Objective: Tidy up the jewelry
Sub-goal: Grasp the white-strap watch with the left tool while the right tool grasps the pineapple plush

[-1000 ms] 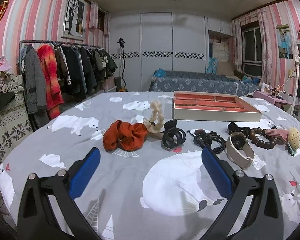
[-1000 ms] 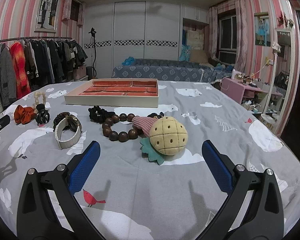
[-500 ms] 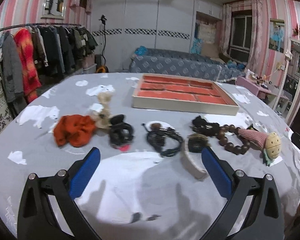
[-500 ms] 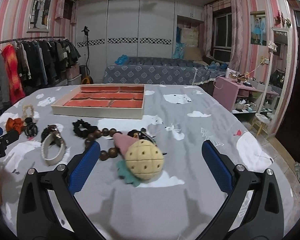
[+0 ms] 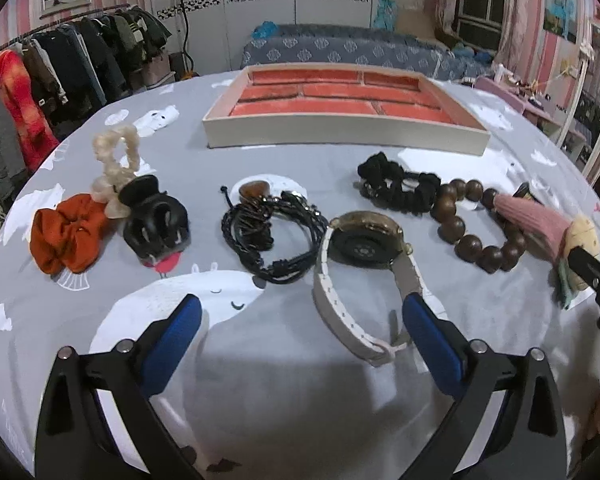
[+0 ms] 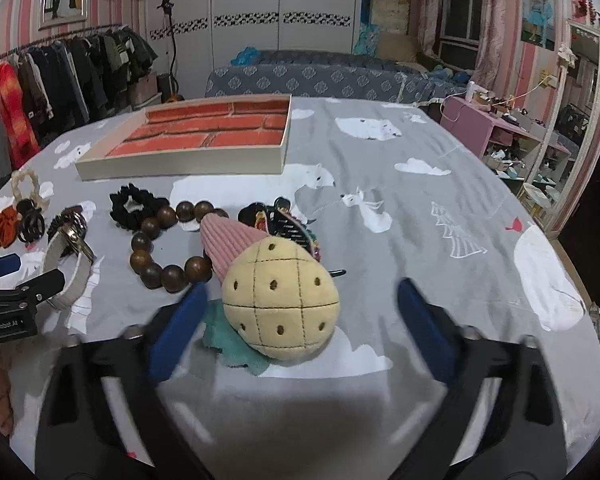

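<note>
A tray with orange compartments sits at the back of the grey cloth; it also shows in the right wrist view. In front lie an orange scrunchie, a cream scrunchie, a black claw clip, a black braided bracelet, a white-strapped watch, a black scrunchie and a wooden bead bracelet. My left gripper is open, just short of the watch. My right gripper is open around a yellow pineapple plush with a pink part.
A clothes rack stands to the left and a bed behind the table. A pink shelf and a mirror stand at the right. A dark hair clip lies behind the plush.
Both grippers have moved forward and lower. The left one has shifted right toward the watch. The right one has closed in on the plush.
</note>
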Demonstrator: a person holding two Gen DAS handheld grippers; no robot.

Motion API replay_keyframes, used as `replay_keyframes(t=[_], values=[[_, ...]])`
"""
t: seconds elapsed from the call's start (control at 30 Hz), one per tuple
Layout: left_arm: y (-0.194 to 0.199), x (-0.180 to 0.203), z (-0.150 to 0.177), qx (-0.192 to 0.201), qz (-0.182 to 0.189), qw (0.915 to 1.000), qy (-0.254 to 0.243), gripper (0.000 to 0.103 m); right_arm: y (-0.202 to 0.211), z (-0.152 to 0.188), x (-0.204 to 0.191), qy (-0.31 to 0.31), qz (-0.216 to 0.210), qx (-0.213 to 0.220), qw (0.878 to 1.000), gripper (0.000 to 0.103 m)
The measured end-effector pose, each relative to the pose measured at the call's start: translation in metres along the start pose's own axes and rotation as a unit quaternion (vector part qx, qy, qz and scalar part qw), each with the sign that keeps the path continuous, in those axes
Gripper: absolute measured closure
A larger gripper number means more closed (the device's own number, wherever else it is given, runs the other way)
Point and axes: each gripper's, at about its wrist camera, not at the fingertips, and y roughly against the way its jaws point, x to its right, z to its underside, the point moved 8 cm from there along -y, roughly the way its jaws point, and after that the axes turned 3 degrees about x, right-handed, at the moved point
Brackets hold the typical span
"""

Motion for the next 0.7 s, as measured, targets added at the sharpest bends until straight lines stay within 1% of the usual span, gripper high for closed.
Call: replay_keyframes(t=[0.03, 0.07, 0.1, 0.13, 0.17, 0.2, 0.23, 0.27, 0.33, 0.43, 0.57, 0.7], values=[[-0.002, 0.001, 0.001, -0.003, 0.002, 1.0000, -0.002, 0.020, -0.003, 0.002, -0.001, 0.000, -0.002, -0.004, 1.000, 0.027], [-0.004, 0.001, 0.002, -0.007, 0.005, 1.0000, -0.004, 0.025, -0.007, 0.002, -0.003, -0.001, -0.005, -0.008, 1.000, 0.032], [-0.004, 0.002, 0.003, -0.011, 0.012, 0.9999, 0.000, 0.036, -0.010, 0.003, -0.004, -0.003, -0.010, -0.013, 1.000, 0.035], [-0.005, 0.003, 0.004, -0.012, 0.017, 0.9998, 0.001, 0.047, -0.013, 0.004, -0.004, -0.005, -0.019, -0.020, 1.000, 0.042], [-0.004, 0.003, 0.005, -0.012, 0.024, 0.9996, 0.003, 0.055, -0.015, 0.004, -0.006, -0.008, -0.024, -0.022, 0.999, 0.047], [-0.002, 0.004, 0.005, -0.011, 0.027, 0.9996, 0.003, 0.070, -0.016, 0.005, -0.006, -0.011, -0.028, -0.025, 0.999, 0.047], [-0.002, 0.005, 0.006, -0.010, 0.031, 0.9995, 0.001, 0.081, -0.016, 0.005, -0.007, -0.012, -0.032, -0.026, 0.999, 0.053], [-0.001, 0.006, 0.006, -0.009, 0.034, 0.9994, 0.000, 0.082, -0.017, 0.005, -0.007, -0.013, -0.037, -0.028, 0.999, 0.054], [0.001, 0.005, 0.007, -0.005, 0.034, 0.9994, -0.002, 0.091, -0.015, 0.005, -0.008, -0.016, -0.044, -0.024, 0.999, 0.056], [0.015, 0.000, 0.005, 0.004, 0.044, 0.9990, 0.001, 0.096, -0.008, 0.004, -0.009, -0.023, -0.059, -0.015, 0.998, 0.058], [0.031, -0.005, 0.001, 0.020, 0.043, 0.9988, -0.009, 0.096, 0.011, -0.002, -0.009, -0.033, -0.072, 0.007, 0.997, 0.059], [0.032, -0.009, 0.002, 0.022, 0.045, 0.9987, -0.007, 0.096, 0.031, -0.012, -0.013, -0.035, -0.079, 0.028, 0.996, 0.059]])
